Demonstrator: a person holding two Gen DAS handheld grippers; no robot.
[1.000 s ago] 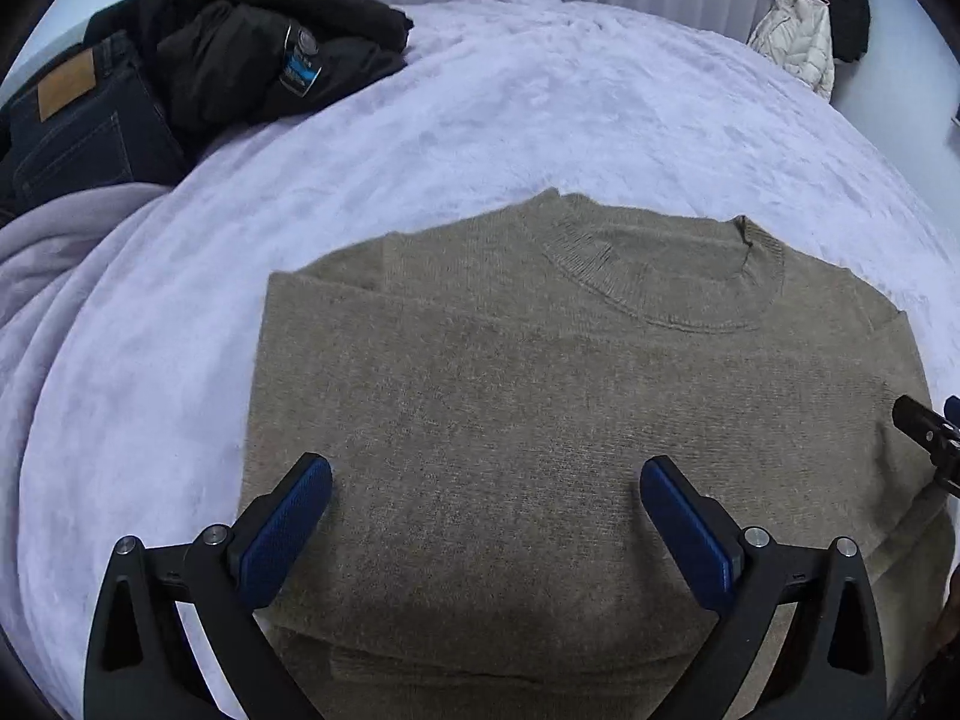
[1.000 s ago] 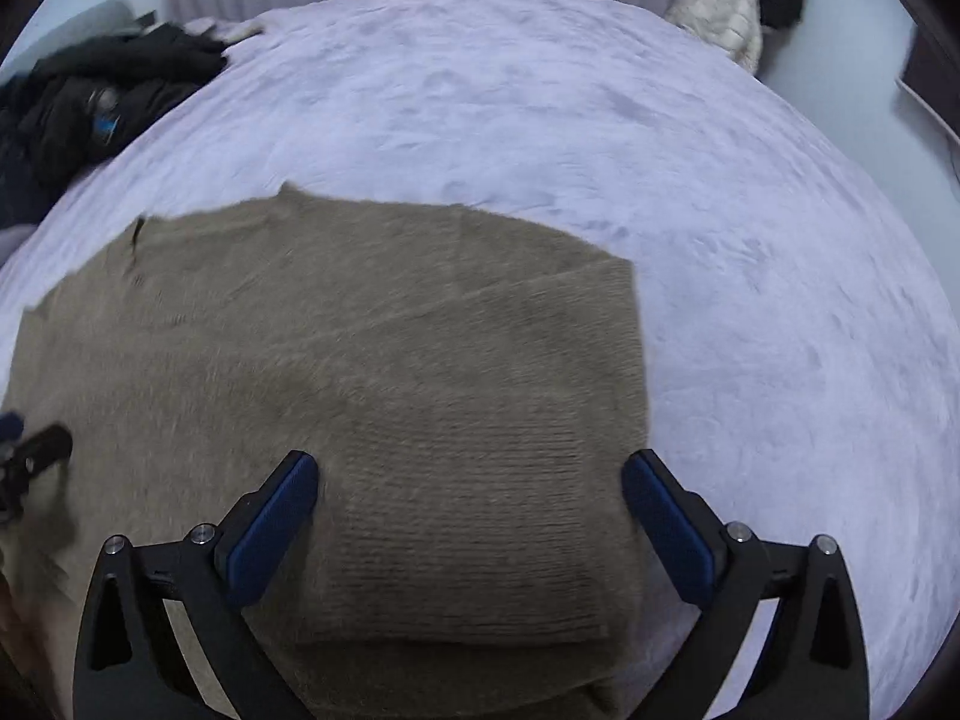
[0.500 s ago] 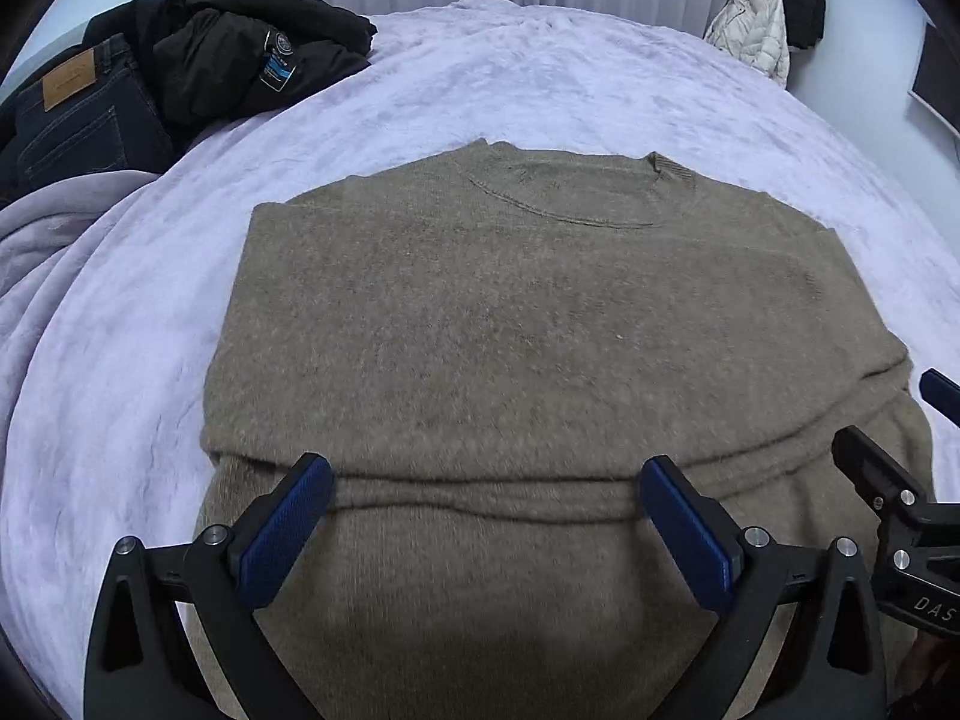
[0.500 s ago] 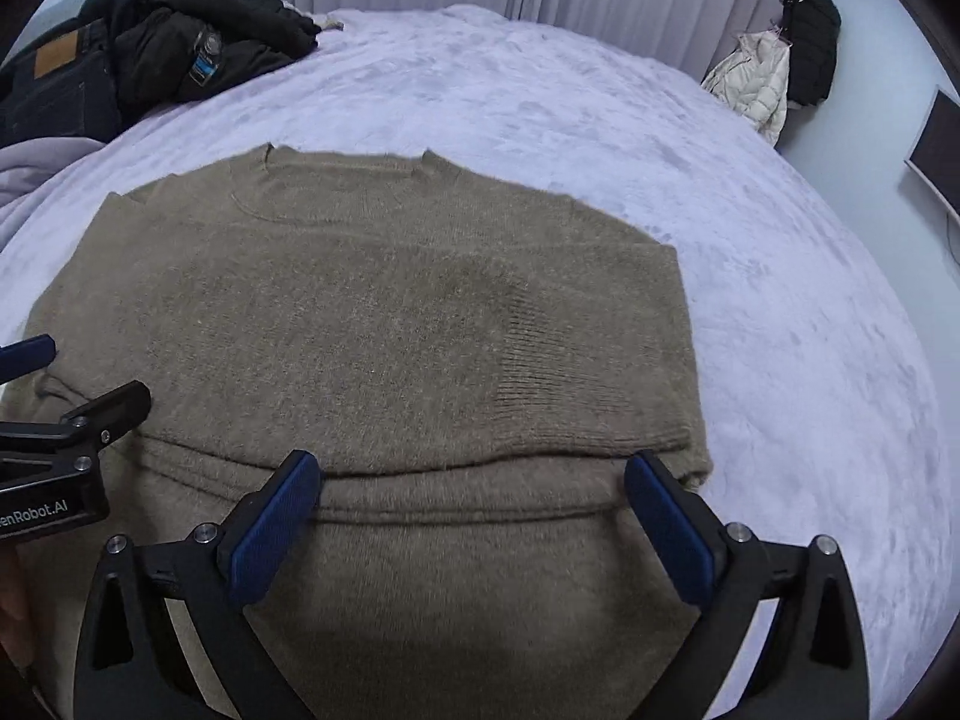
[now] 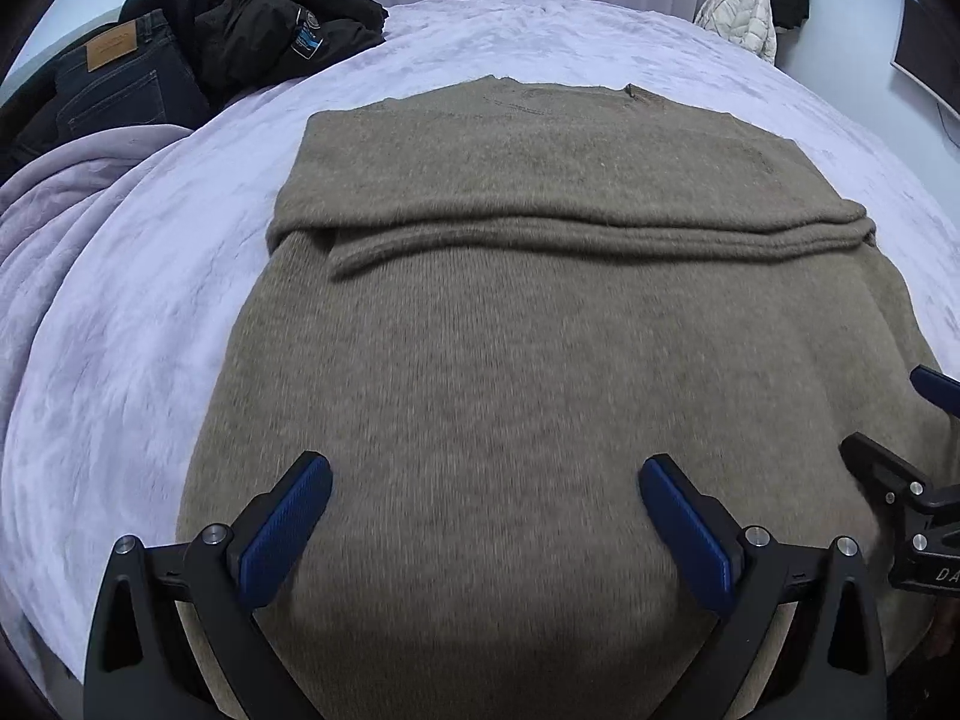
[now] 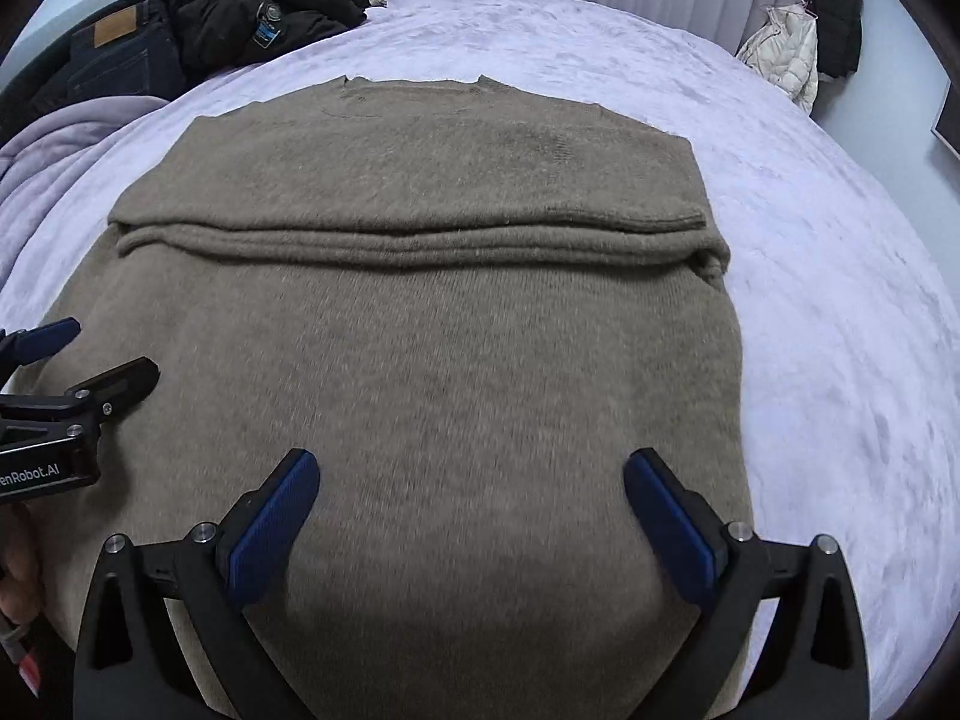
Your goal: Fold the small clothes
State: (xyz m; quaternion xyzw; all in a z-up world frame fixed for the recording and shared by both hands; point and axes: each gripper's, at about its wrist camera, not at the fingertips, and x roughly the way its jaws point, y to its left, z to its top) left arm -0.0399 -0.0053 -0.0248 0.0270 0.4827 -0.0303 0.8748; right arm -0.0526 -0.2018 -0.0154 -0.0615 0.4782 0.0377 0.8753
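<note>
Left wrist view: the left tongs (image 5: 485, 516) are wide apart and hold nothing. The brown sweater (image 5: 540, 360) lies flat on the purple bed cover (image 5: 150, 300), right under and ahead of the tongs. Its neck (image 5: 558, 90) points away from them, so its long way runs from near to far. The sleeves look already tucked in. A thick ridge (image 5: 570, 240) crosses it side to side, ahead of the tongs.

Right wrist view: the right tongs (image 6: 471, 504) are wide apart too, with nothing in them. The sweater sits under and ahead of them, neck far. The left tongs peek in at the left side. I think the bottom-to-top fold is still left to do.
</note>
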